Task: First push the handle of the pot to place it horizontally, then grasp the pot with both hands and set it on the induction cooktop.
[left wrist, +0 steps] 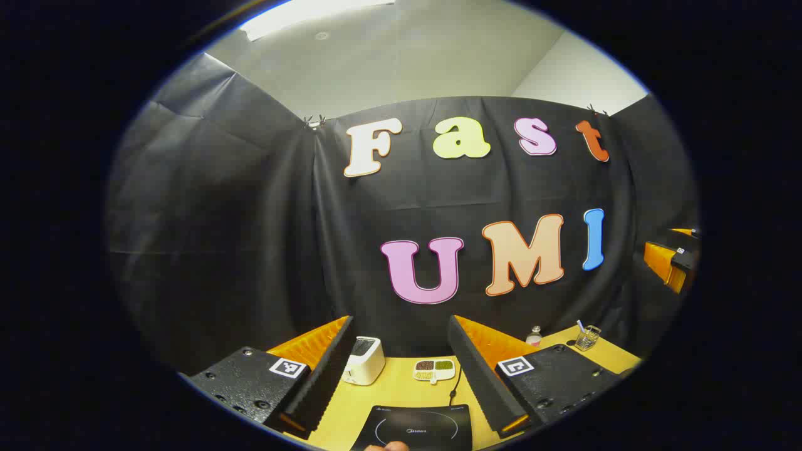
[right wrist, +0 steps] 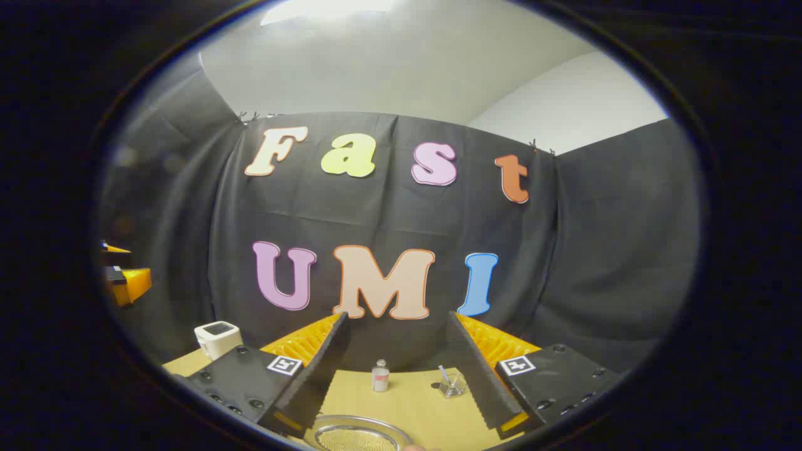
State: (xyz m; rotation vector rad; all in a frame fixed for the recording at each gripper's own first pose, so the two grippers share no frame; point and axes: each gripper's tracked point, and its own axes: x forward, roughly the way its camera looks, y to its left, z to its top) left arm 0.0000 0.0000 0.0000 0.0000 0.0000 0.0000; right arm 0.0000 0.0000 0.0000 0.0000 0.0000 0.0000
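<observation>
The black induction cooktop (left wrist: 416, 426) lies flat on the yellow table (left wrist: 388, 391), low between the fingers of my left gripper (left wrist: 399, 319). That gripper is open and holds nothing. In the right gripper view, the round metal rim of the pot (right wrist: 354, 437) shows at the bottom edge, its handle out of sight. My right gripper (right wrist: 398, 314) is open above the pot's rim, its fingers wide apart and touching nothing. Each gripper also appears small and orange at the far edge of the other's view: the right gripper (left wrist: 673, 260) and the left gripper (right wrist: 122, 275).
A white toaster (left wrist: 363, 360) and a small dish of beans (left wrist: 433, 369) stand behind the cooktop, with its cord (left wrist: 456, 382) alongside. A small bottle (right wrist: 380, 376) and a glass with a straw (right wrist: 452, 383) stand at the back of the table near the wall.
</observation>
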